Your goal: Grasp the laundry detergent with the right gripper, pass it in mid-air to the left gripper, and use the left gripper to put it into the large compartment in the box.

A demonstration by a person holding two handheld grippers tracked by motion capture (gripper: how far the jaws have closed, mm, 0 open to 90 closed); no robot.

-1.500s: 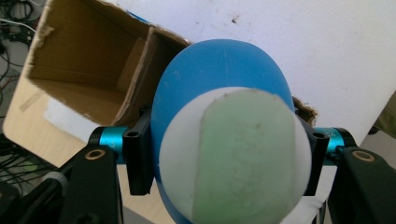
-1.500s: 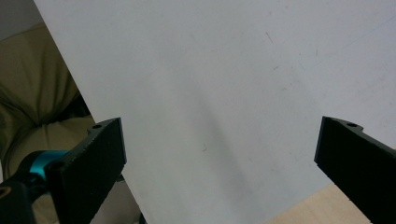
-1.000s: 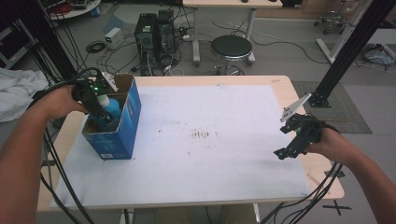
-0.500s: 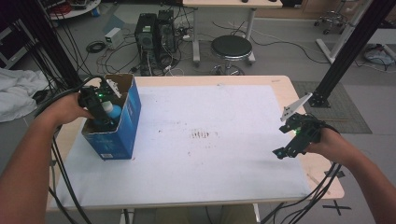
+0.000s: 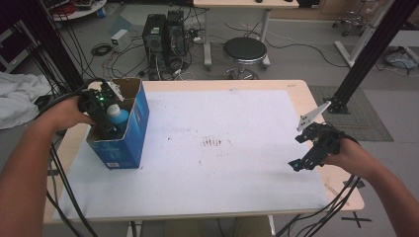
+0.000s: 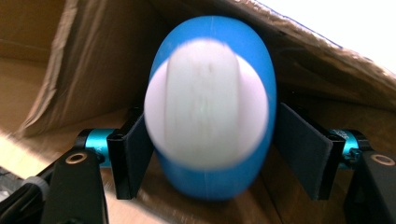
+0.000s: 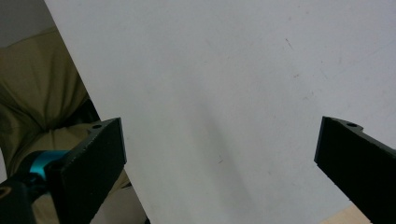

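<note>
Standing inside the blue cardboard box [image 5: 132, 132] at the far left of the bench [image 5: 237, 148] is a blue bottle [image 5: 117, 118] with a white cap [image 6: 205, 116]. The bottle is upright, cap up, and it leans close to the right wall of the box. The box is open at the top, with brown flaps and a brown inside.

The left tongs [image 5: 104, 117] reach down into the box from the left. The bottle sits between the two black jaws. These jaws have just been opening. In the left gripper view the jaw on the left of that view is right at the bottle's side, and the jaw on the right stands a tiny bit off it, so the bottle is not squeezed now. The left hand [image 5: 66, 113] holds the tongs by the box's left rim.

The right tongs [image 5: 307, 157] are well apart from the box, near the right edge of the bench. Their jaws stand wide, with nothing between them but the white sheet [image 5: 222, 123] that covers the bench. The right hand [image 5: 348, 155] holds them low over the sheet.
</note>
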